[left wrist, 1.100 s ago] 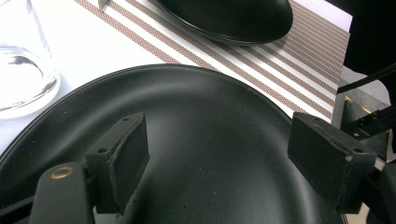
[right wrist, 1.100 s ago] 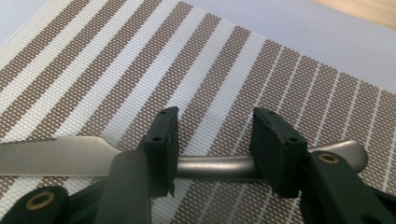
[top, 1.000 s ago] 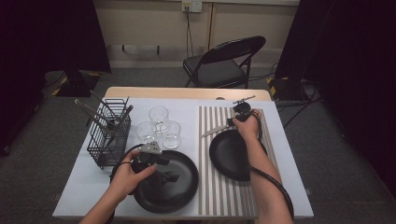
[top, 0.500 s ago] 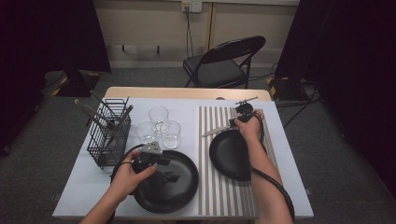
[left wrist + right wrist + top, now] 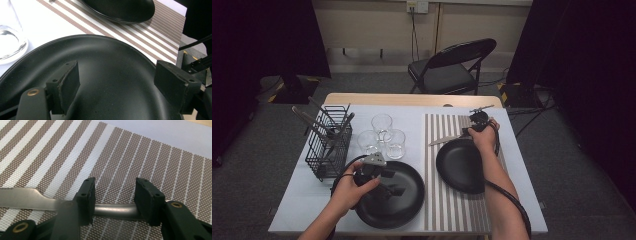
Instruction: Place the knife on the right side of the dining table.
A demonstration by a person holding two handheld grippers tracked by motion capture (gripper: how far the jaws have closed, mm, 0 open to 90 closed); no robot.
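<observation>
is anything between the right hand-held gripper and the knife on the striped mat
Nothing visible. The right hand-held gripper already straddles the knife handle, one jaw on each side, with bare striped mat around it.

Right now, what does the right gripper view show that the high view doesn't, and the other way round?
Right gripper view: the right gripper has its jaws apart, with the round handle of the knife lying across the gap. High view: wire rack, three glasses, two black plates, folding chair. Both: the knife on the striped mat.
</observation>
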